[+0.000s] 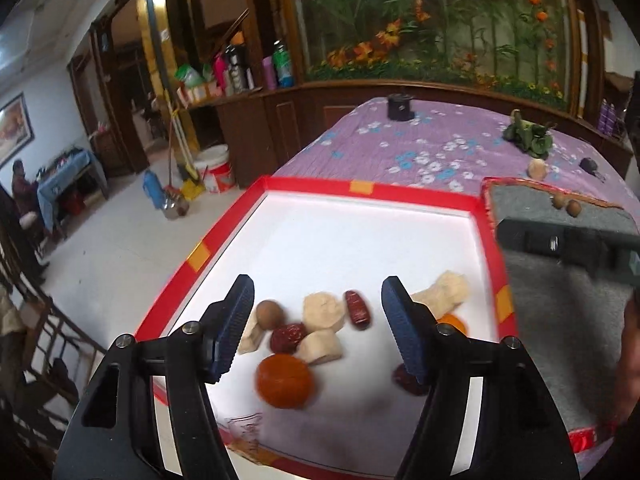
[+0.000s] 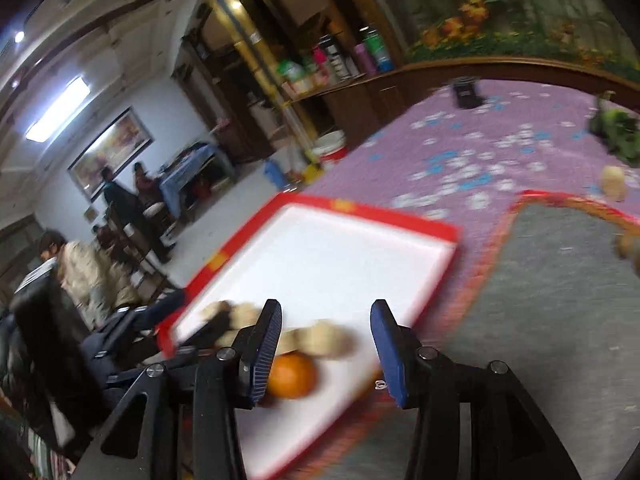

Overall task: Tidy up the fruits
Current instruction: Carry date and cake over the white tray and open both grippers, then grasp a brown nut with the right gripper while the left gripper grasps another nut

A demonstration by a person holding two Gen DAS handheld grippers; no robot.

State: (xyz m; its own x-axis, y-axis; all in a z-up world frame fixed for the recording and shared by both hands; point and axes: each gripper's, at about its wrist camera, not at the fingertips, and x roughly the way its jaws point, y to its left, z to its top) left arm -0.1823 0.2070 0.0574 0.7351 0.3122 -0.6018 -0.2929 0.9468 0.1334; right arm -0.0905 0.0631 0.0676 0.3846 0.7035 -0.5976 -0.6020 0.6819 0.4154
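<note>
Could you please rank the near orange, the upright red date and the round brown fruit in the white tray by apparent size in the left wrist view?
1. Near orange, clearly largest, though it is also closest to the camera.
2. and 3. Upright red date and round brown fruit look too alike to rank.

Left claw (image 1: 318, 322) agape; right claw (image 2: 326, 350) too (both empty)
</note>
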